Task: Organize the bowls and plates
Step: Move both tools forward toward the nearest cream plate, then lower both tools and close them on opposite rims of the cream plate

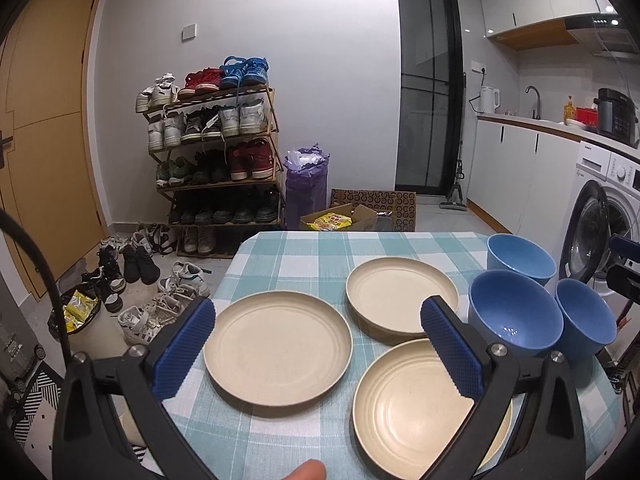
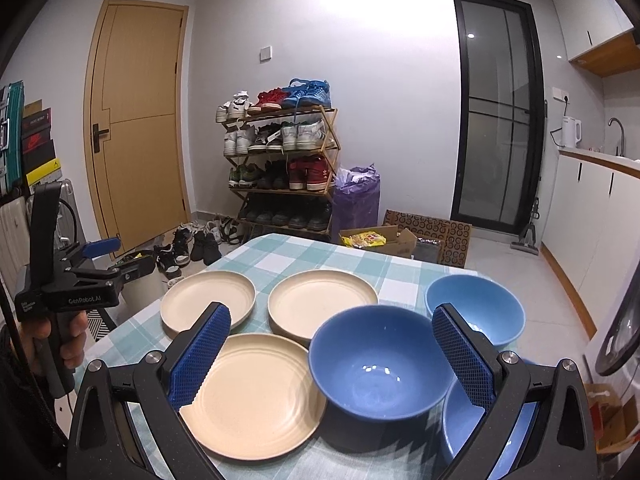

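Observation:
Three cream plates lie on the checked tablecloth: a left plate (image 1: pixel 278 346) (image 2: pixel 208 302), a far plate (image 1: pixel 401 300) (image 2: pixel 322 302) and a near plate (image 1: pixel 420 408) (image 2: pixel 256 394). Three blue bowls stand to their right: a middle bowl (image 1: pixel 514 314) (image 2: pixel 380 360), a far bowl (image 1: pixel 520 258) (image 2: pixel 476 306) and a near right bowl (image 1: pixel 586 318) (image 2: pixel 472 428). My left gripper (image 1: pixel 318 320) hovers open above the plates, empty. My right gripper (image 2: pixel 330 324) hovers open over the middle bowl, empty. The left gripper (image 2: pixel 100 248) also shows at the table's left, held by a hand.
The table (image 1: pixel 288 252) ends just past the dishes. Beyond it stand a shoe rack (image 1: pixel 212 156), loose shoes on the floor (image 1: pixel 140 276), a purple bag (image 1: pixel 306 184) and cardboard boxes (image 1: pixel 360 212). A washing machine (image 1: pixel 600 216) stands close on the right.

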